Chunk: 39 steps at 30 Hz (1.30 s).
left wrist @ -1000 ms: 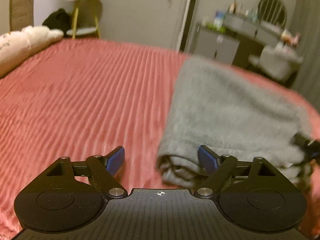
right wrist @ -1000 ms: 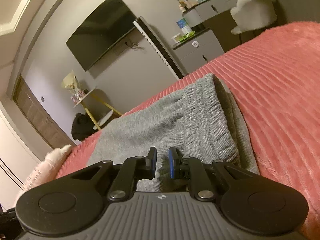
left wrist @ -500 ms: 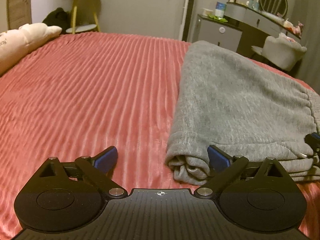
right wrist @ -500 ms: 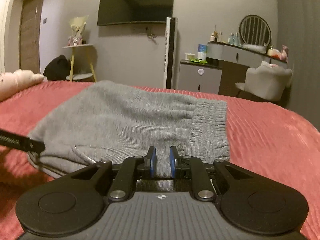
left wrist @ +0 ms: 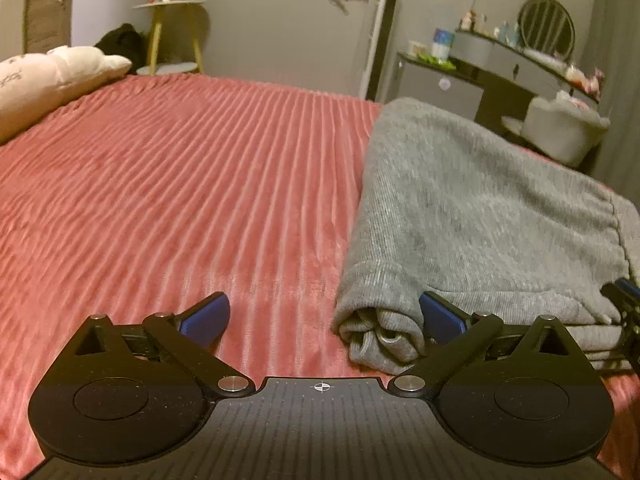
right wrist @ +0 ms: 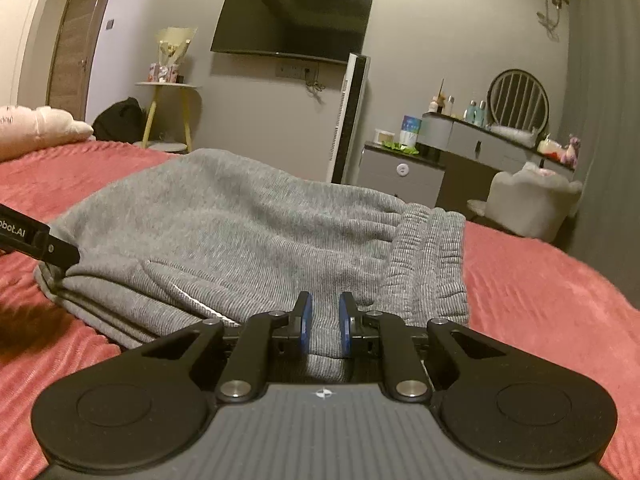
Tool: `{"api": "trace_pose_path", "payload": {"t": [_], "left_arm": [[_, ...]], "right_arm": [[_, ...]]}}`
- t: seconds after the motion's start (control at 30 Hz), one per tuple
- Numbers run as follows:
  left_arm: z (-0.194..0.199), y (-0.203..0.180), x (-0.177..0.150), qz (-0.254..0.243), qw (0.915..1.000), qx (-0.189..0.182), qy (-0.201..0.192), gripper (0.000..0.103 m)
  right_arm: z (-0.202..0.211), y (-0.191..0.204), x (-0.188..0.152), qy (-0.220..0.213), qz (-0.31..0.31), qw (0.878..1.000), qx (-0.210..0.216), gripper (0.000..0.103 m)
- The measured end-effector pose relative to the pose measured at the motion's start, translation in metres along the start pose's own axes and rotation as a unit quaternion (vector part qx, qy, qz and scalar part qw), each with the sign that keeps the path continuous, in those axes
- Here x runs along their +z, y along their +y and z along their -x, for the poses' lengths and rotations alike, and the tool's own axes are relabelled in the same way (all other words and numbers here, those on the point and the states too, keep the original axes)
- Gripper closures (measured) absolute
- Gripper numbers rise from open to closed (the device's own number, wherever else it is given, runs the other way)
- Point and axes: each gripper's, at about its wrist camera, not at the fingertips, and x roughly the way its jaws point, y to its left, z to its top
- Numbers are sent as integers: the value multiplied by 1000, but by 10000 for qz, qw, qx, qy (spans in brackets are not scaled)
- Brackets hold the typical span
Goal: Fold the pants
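Observation:
Grey pants (left wrist: 480,208) lie folded into a thick stack on the red ribbed bedspread (left wrist: 180,168). My left gripper (left wrist: 323,302) is open wide at the stack's near left corner. The rolled corner sits just inside its right finger and its left finger is over bare bedspread. In the right wrist view the pants (right wrist: 240,216) fill the middle, with the ribbed waistband (right wrist: 432,256) at the right. My right gripper (right wrist: 326,300) is shut on the pants' near edge beside the waistband, with grey cloth pinched between its blue pads. The left gripper's finger (right wrist: 40,240) shows at the stack's left corner.
A pale pillow (left wrist: 48,76) lies at the bed's far left. Beyond the bed stand a yellow-legged side table (right wrist: 168,112), a grey dresser (right wrist: 404,172) and a white chair (right wrist: 532,200). Bare bedspread (right wrist: 540,288) stretches right of the pants.
My left gripper's jaws have spread wider at the pants' corner. My right gripper has rolled from a strong tilt to level, keeping its hold on the pants' edge.

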Motion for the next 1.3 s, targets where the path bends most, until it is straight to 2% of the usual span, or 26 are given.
{"api": "trace_pose_path", "payload": {"t": [0.1, 0.17, 0.2, 0.23, 0.27, 0.3, 0.33, 0.4, 0.47, 0.6, 0.67, 0.77, 0.8, 0.83, 0.87, 0.9, 0.97, 1.0, 1.03, 1.07, 1.1, 1.13, 1.17, 1.2, 1.23, 1.3], "left_arm": [[9, 4, -1, 186, 9997, -56, 174, 0], [15, 6, 0, 240, 9991, -56, 336, 0], [19, 7, 1, 276, 9989, -35, 374, 0], [23, 8, 1, 306, 9985, 5, 448, 0], [25, 9, 0, 314, 9980, 87, 541, 0], [28, 10, -1, 303, 9974, 198, 631, 0], [31, 11, -4, 279, 9966, 297, 710, 0], [37, 12, -7, 217, 9956, 409, 817, 0], [41, 14, -9, 181, 9944, 451, 934, 0], [51, 22, -12, 492, 9926, 357, 1055, 0], [54, 29, -11, 651, 9923, 242, 1028, 0], [54, 31, -12, 808, 9916, 206, 984, 0], [54, 32, -12, 857, 9915, 198, 958, 0], [55, 34, -12, 933, 9913, 158, 911, 0], [56, 36, -12, 1046, 9908, 81, 857, 0], [56, 40, -10, 1211, 9894, -37, 795, 0], [57, 52, -8, 1689, 9829, -376, 635, 0], [56, 57, -8, 1949, 9775, -575, 573, 0], [53, 61, -7, 2204, 9704, -821, 539, 0], [49, 62, -5, 2355, 9654, -987, 537, 0], [44, 62, -4, 2461, 9613, -1113, 549, 0], [37, 62, -3, 2552, 9572, -1225, 597, 0], [32, 62, -3, 2627, 9538, -1314, 638, 0], [27, 62, -3, 2726, 9488, -1446, 670, 0], [22, 65, -3, 2894, 9410, -1606, 708, 0], [12, 72, -5, 3306, 9196, -1966, 802, 0]], "right_arm": [[12, 0, 8, 224, -206, 9995, -40, 88], [26, -11, 12, 468, -821, 9953, 198, 79], [31, -18, 12, 648, -1244, 9894, 383, 62], [34, -27, 10, 874, -1674, 9797, 666, 35], [37, -34, 8, 1081, -2041, 9703, 723, 19], [43, -41, 4, 1113, -2379, 9624, 687, 9], [48, -50, 1, 1077, -2721, 9535, 714, 9], [50, -75, -8, 1037, -3636, 9213, 903, 9], [45, -98, -24, 1104, -4643, 8728, 1026, 9], [36, -121, -54, 1131, -5840, 7954, 1158, 11], [34, -126, -61, 1011, -6153, 7719, 1244, 12], [23, -130, -70, 981, -6418, 7505, 1231, 12], [19, -132, -74, 975, -6523, 7413, 1239, 17], [17, -134, -76, 896, -6629, 7327, 1253, 30], [18, -137, -78, 822, -6708, 7270, 1214, 54], [20, -142, -83, 750, -6851, 7143, 1215, 65], [19, -146, -94, 673, -7158, 6809, 1394, 68], [18, -146, -97, 686, -7219, 6738, 1423, 67], [17, -145, -98, 676, -7212, 6745, 1429, 62], [14, -143, -95, 640, -7144, 6817, 1442, 48], [12, -141, -90, 591, -7039, 6917, 1502, 39], [10, -138, -82, 542, -6883, 7065, 1554, 25], [9, -137, -76, 527, -6746, 7194, 1567, 18], [7, -135, -72, 545, -6631, 7306, 1539, 18], [4, -134, -70, 592, -6580, 7356, 1500, 18], [-2, -136, -76, 647, -6712, 7237, 1464, 22]]}}
